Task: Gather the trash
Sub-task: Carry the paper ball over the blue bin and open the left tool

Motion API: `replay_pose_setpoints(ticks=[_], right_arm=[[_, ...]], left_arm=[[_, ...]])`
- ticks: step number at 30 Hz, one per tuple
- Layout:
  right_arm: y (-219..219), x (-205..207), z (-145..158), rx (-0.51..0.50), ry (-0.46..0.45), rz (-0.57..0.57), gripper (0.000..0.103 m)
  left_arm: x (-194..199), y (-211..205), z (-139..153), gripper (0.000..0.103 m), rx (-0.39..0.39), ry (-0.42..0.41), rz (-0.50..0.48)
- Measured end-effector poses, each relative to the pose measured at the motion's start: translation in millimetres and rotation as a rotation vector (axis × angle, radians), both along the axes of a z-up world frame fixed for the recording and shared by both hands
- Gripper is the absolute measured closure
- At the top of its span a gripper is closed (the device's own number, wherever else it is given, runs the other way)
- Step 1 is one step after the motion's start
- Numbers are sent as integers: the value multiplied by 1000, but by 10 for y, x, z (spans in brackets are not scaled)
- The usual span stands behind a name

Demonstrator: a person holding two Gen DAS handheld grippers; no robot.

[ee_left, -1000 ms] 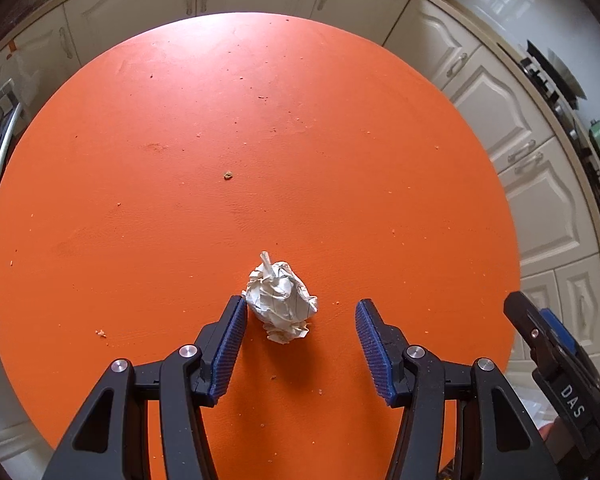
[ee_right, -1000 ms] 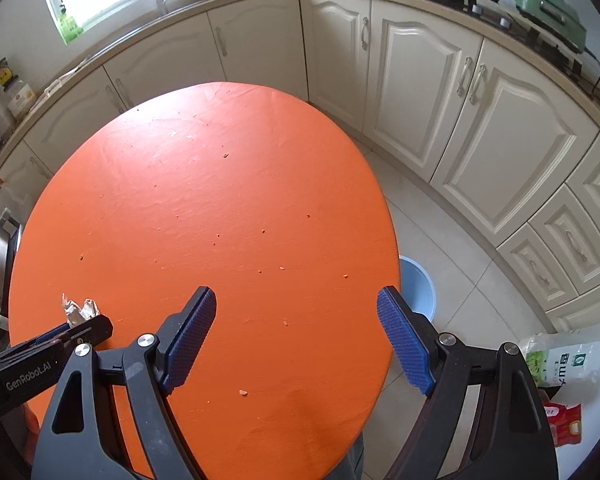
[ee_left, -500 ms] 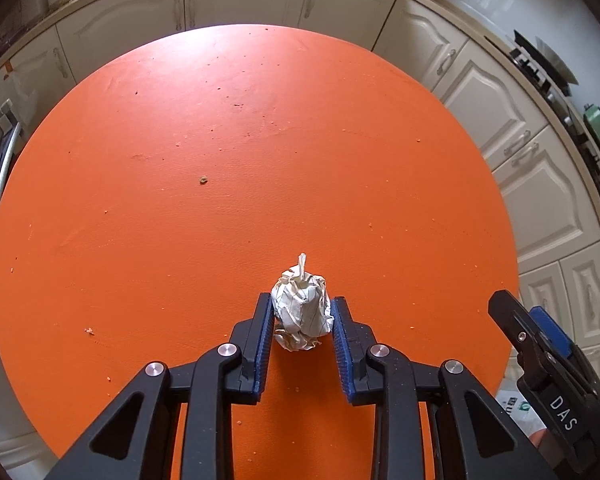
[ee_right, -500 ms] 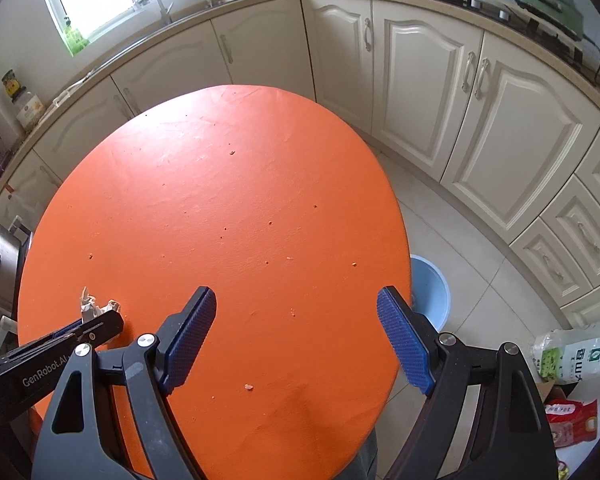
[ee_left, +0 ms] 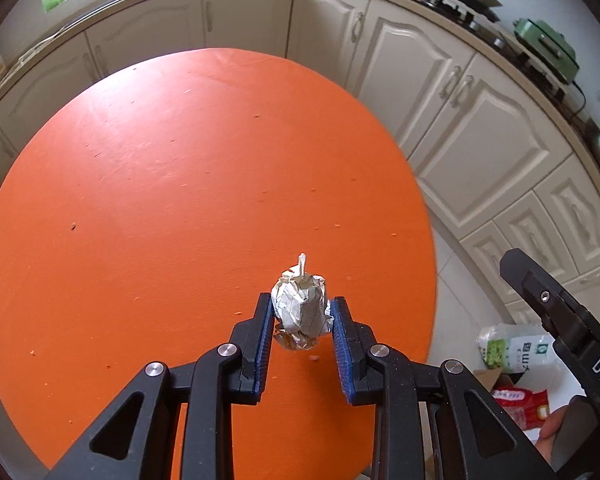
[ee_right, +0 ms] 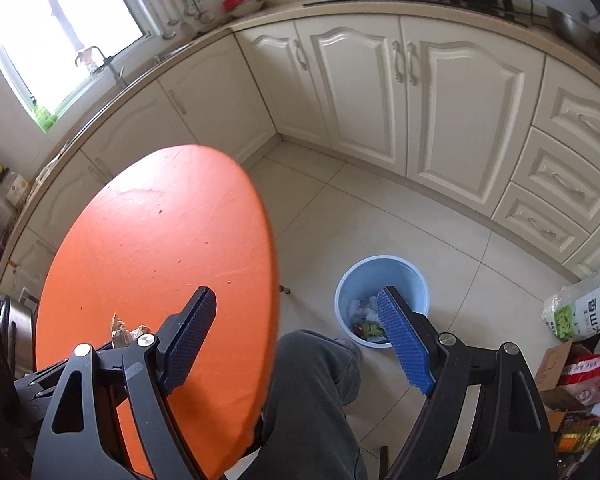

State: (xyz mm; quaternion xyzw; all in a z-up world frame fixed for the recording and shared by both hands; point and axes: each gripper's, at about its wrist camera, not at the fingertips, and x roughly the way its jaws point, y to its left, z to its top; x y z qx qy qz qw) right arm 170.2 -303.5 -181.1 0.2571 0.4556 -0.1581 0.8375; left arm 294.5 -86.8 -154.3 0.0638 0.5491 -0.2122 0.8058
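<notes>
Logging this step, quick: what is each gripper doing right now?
Left gripper: shut on the crumpled paper ball.
Right gripper: open, nothing between its fingers.

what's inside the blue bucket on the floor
The blue bucket already holds trash: white crumpled scraps and a colourful wrapper lie at its bottom. The open right gripper has one finger across the near part, so the rest of the contents is covered.

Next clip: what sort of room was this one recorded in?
A home kitchen, most likely. Cream panelled cabinets run under a beige countertop, a metal sink tap stands below the bright window, and a black gas hob sits on the counter. A round orange table fills the middle.
</notes>
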Motion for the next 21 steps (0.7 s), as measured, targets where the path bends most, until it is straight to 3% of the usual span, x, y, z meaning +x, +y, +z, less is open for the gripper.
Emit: replay_pose_setpoints(ticks=[13, 21], right_arm=[[-1050, -603, -241, 49, 38, -272, 19], [-1459, -705, -559, 101, 77, -343, 19]], left_arm=[[-269, -1137, -144, 79, 74, -20, -222], [34, -1857, -442, 78, 126, 2, -277]])
